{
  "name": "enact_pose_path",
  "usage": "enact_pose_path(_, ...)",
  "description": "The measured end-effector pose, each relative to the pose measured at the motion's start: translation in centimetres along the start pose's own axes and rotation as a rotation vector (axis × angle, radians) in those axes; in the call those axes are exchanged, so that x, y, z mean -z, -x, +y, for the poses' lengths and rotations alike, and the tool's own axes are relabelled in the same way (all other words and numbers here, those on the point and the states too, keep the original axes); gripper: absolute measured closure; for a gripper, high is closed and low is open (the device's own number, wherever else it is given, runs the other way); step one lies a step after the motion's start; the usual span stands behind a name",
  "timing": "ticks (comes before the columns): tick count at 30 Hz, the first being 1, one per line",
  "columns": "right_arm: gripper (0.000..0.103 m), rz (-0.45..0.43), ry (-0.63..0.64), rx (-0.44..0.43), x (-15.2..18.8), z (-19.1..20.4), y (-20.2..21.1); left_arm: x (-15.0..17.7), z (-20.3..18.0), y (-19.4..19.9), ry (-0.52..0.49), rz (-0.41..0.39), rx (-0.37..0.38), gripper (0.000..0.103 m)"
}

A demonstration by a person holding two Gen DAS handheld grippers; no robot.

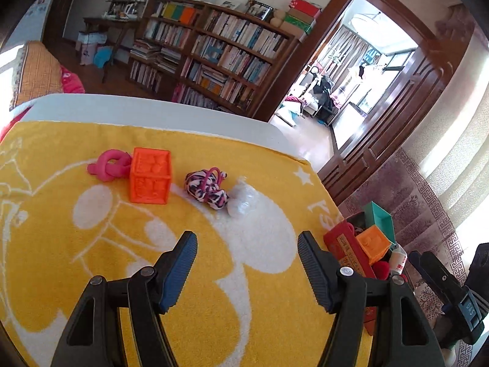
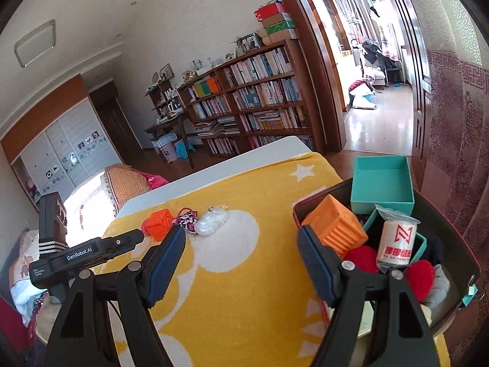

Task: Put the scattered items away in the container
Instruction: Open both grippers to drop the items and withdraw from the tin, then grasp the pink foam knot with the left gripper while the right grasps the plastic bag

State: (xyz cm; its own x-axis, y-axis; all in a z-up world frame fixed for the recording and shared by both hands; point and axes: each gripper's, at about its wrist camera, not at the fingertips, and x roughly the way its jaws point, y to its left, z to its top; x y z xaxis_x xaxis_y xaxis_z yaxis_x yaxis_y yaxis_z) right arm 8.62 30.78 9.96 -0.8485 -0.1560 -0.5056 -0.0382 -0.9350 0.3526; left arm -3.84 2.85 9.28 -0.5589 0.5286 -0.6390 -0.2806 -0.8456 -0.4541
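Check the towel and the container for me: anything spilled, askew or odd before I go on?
Nothing spilled or damaged. Four items remain scattered on the yellow towel: pink knot toy, orange cube, leopard-print pouch, clear plastic bag. The container is heaped; its orange cube sits tilted.

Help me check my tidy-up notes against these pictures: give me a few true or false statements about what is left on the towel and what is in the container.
1. An orange cube lies on the yellow towel. True.
2. The left hand-held gripper holds the pink knotted toy. False: its jaws are open and empty; the toy lies on the towel beside the cube.
3. The container has nothing in it. False: it holds a teal box, another orange cube and more.
4. A clear plastic bag lies by the pink patterned pouch. True.
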Motion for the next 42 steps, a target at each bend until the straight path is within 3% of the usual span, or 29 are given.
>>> enact_pose_path(5, 0.024, 0.047, 0.003, -0.049, 0.2, 2.1, -2.4, -2.2, 4.6, 2.0, 0.039, -0.052, -0.093, 0.033)
enact_pose_path(7, 0.024, 0.061, 0.003, -0.061, 0.3, 2.8, -3.3, -3.0, 6.2, 2.3, 0.045, -0.074, -0.142, 0.019)
enact_pose_path(11, 0.024, 0.080, 0.015, -0.078, 0.3, 4.2, -4.7, -4.3, 8.7, 1.3, 0.033, -0.086, -0.213, 0.019)
enact_pose_path(20, 0.024, 0.141, 0.024, -0.063, 0.8, 5.1, -7.8, -5.0, 12.2, -5.5, -0.195, 0.027, -0.343, 0.019)
enact_pose_path(27, 0.024, 0.193, 0.020, -0.048, 0.9, 5.1, -10.5, -6.2, 13.2, -10.1, -0.315, 0.105, -0.380, 0.019)
enact_pose_path(35, 0.024, 0.220, 0.044, -0.032, 0.5, 5.8, -12.7, -7.8, 14.1, -13.3, -0.311, 0.160, -0.333, 0.020)
enact_pose_path(37, 0.024, 0.222, 0.060, -0.032, 0.5, 6.3, -13.1, -7.8, 14.2, -13.8, -0.300, 0.180, -0.318, 0.034)
enact_pose_path(42, 0.024, 0.244, 0.077, -0.046, 0.4, 7.2, -14.5, -7.5, 13.8, -12.8, -0.283, 0.154, -0.298, 0.035)
